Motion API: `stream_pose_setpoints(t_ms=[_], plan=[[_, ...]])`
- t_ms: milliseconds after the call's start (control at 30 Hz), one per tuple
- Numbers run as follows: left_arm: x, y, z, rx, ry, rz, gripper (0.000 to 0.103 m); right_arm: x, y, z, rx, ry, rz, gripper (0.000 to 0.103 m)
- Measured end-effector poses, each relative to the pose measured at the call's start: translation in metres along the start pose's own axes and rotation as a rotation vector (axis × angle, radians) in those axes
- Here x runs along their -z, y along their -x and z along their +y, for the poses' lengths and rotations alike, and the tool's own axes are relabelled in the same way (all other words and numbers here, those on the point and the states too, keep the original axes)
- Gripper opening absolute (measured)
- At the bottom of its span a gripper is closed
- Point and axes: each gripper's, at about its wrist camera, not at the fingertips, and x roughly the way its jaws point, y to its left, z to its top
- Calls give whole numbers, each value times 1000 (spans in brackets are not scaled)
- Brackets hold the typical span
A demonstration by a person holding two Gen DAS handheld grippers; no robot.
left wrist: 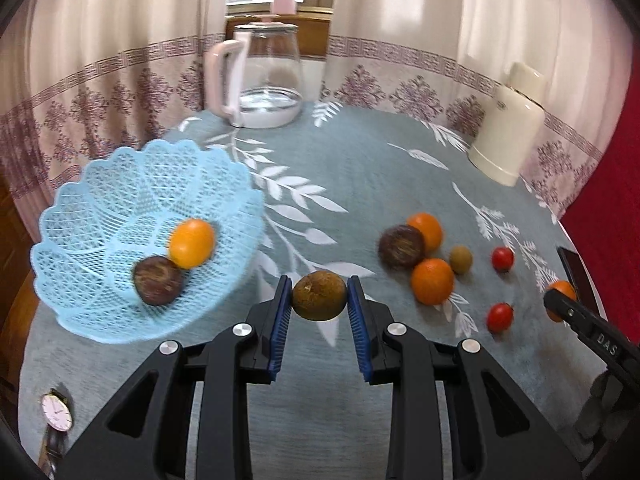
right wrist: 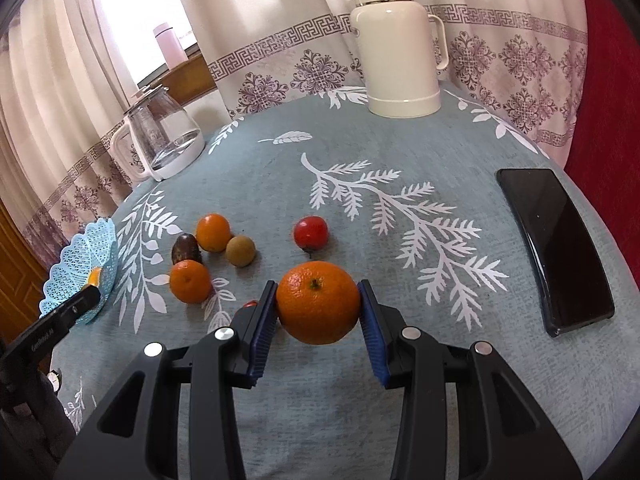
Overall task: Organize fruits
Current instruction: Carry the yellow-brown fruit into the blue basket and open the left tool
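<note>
We see the left claw (left wrist: 319, 296) clamped on a brown fruit (left wrist: 319, 297), the right claw (right wrist: 318, 309) clamped on an orange (right wrist: 318, 307); its casing reads "DAS", the left's "GenRobot.AI".

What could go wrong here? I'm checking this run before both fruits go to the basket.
1. The left gripper pinches the brown fruit only at its sides; it may slip out on the way to the basket.
2. The right gripper must carry its orange past the loose fruits; it may knock the tomato rolling.
3. Both grippers heading for the basket together could collide.
</note>
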Motion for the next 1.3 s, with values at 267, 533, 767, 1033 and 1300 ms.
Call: stream_pose_setpoints(t_ms=[267,533,767,1033,1300], plan=[[-10,10,35,-60,59,-40,29,0,4,12,-8,20,-5,40],[-13,14,69,-127,107,-63,29,1,5,23,-10,39,-2,40],[-13,14,95,-185,137,-71,29,3,5,30,-10,56,4,40],[-11,11,119,-226,176,-65,29,5,3,42,-12,79,14,40],[-10,13,132,-265,209,-79,57,7,0,56,-16,104,23,40]])
